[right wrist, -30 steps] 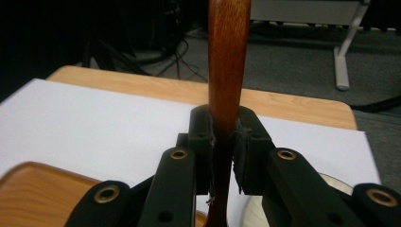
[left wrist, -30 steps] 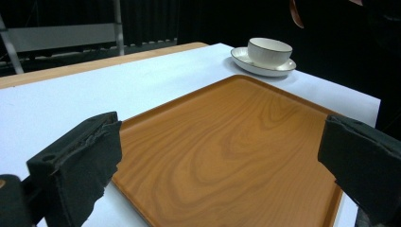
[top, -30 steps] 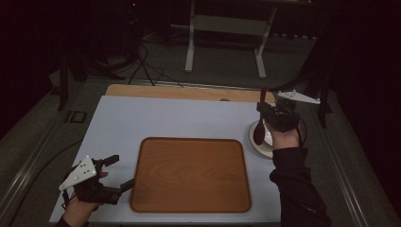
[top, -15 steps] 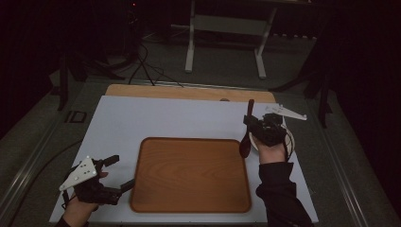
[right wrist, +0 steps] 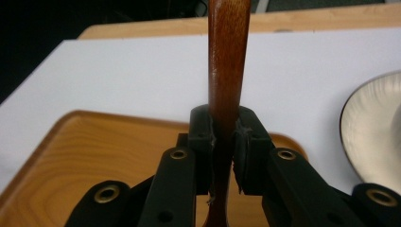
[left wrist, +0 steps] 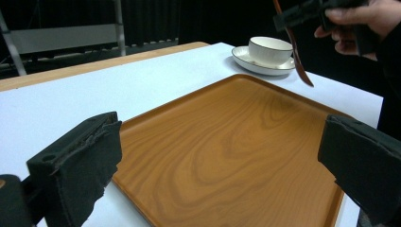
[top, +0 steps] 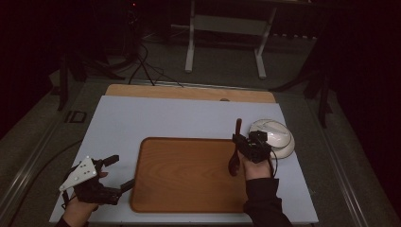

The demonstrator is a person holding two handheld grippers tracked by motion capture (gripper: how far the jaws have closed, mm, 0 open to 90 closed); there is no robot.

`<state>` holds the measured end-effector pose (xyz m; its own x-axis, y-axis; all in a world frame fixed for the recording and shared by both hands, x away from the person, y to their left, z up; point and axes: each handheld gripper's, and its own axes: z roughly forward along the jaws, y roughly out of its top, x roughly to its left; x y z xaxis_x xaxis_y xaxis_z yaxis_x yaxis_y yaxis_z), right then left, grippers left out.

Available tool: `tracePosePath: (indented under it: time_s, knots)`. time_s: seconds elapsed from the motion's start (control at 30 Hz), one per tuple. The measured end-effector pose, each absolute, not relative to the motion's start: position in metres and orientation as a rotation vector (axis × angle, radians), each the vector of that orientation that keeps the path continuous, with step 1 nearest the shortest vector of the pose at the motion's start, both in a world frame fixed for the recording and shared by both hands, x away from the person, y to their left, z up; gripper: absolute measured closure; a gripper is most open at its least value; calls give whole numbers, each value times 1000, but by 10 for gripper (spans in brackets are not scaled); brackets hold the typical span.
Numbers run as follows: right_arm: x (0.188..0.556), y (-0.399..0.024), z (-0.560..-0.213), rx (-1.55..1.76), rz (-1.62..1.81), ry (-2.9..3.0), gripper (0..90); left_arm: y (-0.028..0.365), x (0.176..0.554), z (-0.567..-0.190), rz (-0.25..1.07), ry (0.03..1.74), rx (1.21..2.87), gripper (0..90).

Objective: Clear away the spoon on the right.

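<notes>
A dark wooden spoon (top: 235,150) hangs upright over the right edge of the wooden tray (top: 184,175), bowl end down. My right gripper (top: 245,143) is shut on its handle (right wrist: 226,85); the left gripper view shows the spoon (left wrist: 295,52) held high at the far side. A white bowl (top: 270,133) stands on a saucer (top: 286,145) to the right of the tray, also seen as bowl (left wrist: 269,48) and saucer rim (right wrist: 373,127). My left gripper (top: 117,172) rests open at the tray's near left corner, its pads (left wrist: 78,165) wide apart with nothing between them.
A pale mat (top: 156,118) covers the table, with a wooden strip (top: 189,92) along the far edge. Beyond the table stand a metal frame (top: 224,28) and floor cables (top: 142,61) in the dark.
My right gripper has carried the spoon leftward from over the bowl and saucer to above the tray's right edge. The left gripper has stayed put.
</notes>
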<state>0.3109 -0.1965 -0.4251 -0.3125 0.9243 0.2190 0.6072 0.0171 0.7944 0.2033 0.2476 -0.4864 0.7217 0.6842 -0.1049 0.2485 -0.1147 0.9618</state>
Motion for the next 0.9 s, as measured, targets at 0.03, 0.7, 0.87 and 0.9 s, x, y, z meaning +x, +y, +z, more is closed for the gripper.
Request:
tracePosePath:
  time_s: [0.03, 0.7, 0.87, 0.9]
  knots:
    - [309, -195, -428, 1572, 1196, 1941, 788, 247, 203, -486, 438, 754, 1690, 15]
    - [298, -179, -493, 1685, 1093, 2023, 787, 246, 203, -486, 439, 749, 1694, 15]
    - [303, -179, -509, 1751, 1048, 2005, 787, 246, 203, -486, 439, 747, 1695, 15]
    - [304, -179, -511, 1756, 1037, 1998, 787, 246, 203, -486, 438, 748, 1695, 15]
